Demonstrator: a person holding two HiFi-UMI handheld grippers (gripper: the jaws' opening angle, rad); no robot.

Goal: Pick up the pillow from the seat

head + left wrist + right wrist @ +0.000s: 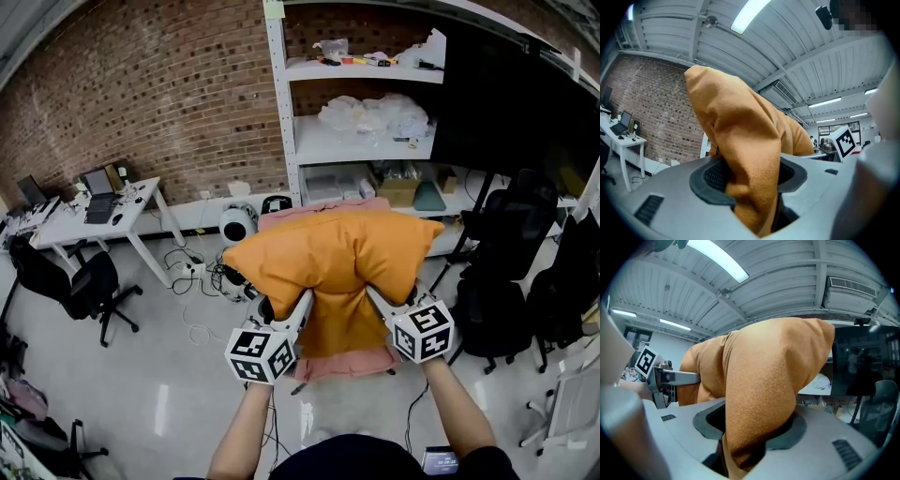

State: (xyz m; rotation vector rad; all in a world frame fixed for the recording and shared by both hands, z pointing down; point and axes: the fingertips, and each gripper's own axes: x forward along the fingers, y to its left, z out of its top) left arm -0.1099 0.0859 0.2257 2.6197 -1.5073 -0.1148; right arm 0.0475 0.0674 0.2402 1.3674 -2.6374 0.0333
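Head view showed the orange pillow (333,253) held up over the pink seat (345,364), sagging between the left gripper (304,302) and the right gripper (373,296). It looked soft, light and floppy. In the left gripper view, its fingers (670,197) pinched a bunched lower corner. In the right gripper view, its fingers (843,441) clamped thick fabric likewise, and the corner holds seemed secure.

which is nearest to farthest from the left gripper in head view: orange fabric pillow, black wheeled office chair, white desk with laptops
1. Orange fabric pillow, held in the left gripper.
2. Black wheeled office chair, left.
3. White desk with laptops, far left.
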